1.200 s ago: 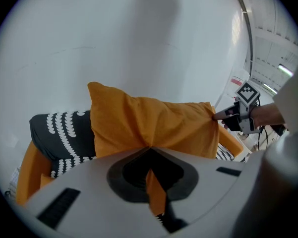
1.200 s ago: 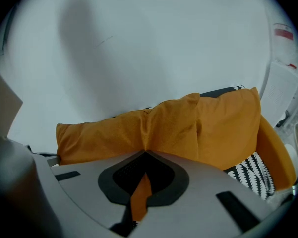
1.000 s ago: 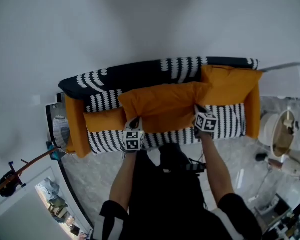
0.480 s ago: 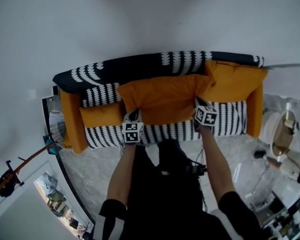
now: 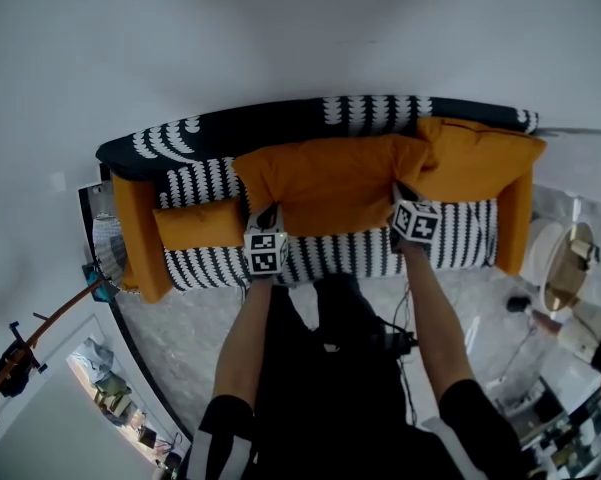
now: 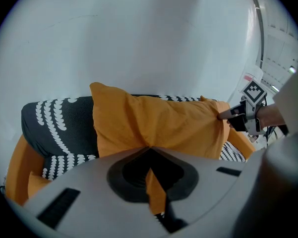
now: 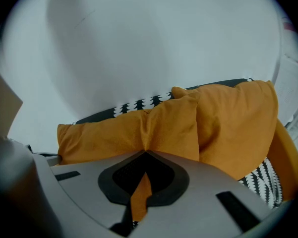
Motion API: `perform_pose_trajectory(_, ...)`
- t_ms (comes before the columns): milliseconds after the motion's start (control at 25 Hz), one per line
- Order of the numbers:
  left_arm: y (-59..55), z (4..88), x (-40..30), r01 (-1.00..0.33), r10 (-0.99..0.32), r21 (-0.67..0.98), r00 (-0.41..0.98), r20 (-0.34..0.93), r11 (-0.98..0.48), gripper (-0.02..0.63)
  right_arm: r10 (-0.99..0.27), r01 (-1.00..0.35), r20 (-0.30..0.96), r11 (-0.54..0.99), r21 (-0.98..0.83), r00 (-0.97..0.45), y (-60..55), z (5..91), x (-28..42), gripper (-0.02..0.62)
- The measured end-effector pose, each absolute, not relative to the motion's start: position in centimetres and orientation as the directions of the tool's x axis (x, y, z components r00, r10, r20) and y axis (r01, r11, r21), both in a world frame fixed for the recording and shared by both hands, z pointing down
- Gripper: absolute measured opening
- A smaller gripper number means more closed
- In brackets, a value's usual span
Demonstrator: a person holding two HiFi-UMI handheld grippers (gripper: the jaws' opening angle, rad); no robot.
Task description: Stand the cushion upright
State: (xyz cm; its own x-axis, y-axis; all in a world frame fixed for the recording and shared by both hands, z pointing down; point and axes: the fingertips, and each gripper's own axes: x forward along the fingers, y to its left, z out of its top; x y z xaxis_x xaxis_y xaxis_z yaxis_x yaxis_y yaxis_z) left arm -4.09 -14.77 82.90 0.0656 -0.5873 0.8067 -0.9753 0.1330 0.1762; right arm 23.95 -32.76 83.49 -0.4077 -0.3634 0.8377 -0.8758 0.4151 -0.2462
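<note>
A large orange cushion [image 5: 330,181] stands on its long edge across the middle of the black-and-white sofa [image 5: 210,138], leaning toward the backrest. My left gripper [image 5: 264,218] is shut on its lower left corner, and orange fabric [image 6: 151,148] is pinched between the jaws. At the lower right corner my right gripper [image 5: 401,200] is shut on the cushion too, with a fold of cloth [image 7: 144,155] in its jaws. The left gripper view shows the cushion [image 6: 158,125] wide in front, with the right gripper [image 6: 236,118] at its far end.
A second orange cushion [image 5: 477,158] leans in the sofa's right corner, touching the held one. A small orange bolster [image 5: 200,225] lies on the seat at the left. Orange armrests [image 5: 138,233] close both ends. A round side table [image 5: 565,278] stands at the right.
Both grippers have sunk toward the seat with the cushion and pushed it back, so it now sits closer against the backrest.
</note>
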Motion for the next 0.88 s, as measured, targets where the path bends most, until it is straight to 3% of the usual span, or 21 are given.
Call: perform_pose_trajectory(880,-18.8,86.4,-7.3,-0.971,-0.57,0.184,0.067,0.819,0.151,0.0,-0.349,-0.896,0.852,0.357,-0.264,-0.39,-34.7,86.0,21.5,-0.005)
